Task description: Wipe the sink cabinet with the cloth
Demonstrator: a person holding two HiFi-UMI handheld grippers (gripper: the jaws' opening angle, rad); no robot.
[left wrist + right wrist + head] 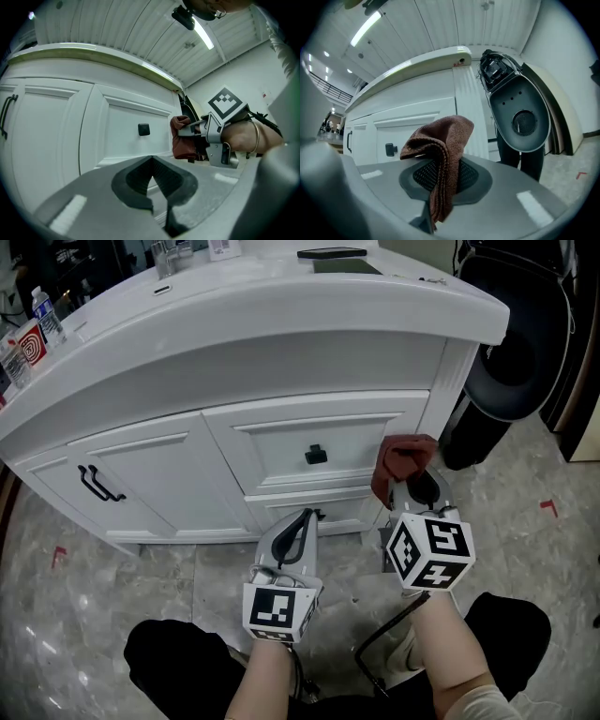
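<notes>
Two grippers pointed at the cabinet front, and only one carried anything. My right gripper [409, 491] was pressed together on the reddish-brown cloth [403, 457]. It was a folded wad pinched low between the pads [468, 177], so the loose bulk stood up past the jaw ends, which I judged would let soft fabric, not metal, meet the paint. My left gripper [300, 524] had its jaws closed end to end with nothing between them. It hung lower and to the left, near the cabinet's base and apart from the cloth, and I took it as parked out of the wiping path. The cloth was held up at the right end of the upper drawer front [272, 451], near the right corner of the white sink cabinet [159, 474] and well right of the black drawer knob [316, 456]. Whether it was actually on the surface I could not tell from any view. Further left sat the door with its black bar handle [100, 484], and above it all the overhanging countertop [281, 306]. A dark rounded appliance [516, 352] stood on the floor [525, 512] just beside the cabinet's right side, which I judged left little room for a sweep past that corner.
</notes>
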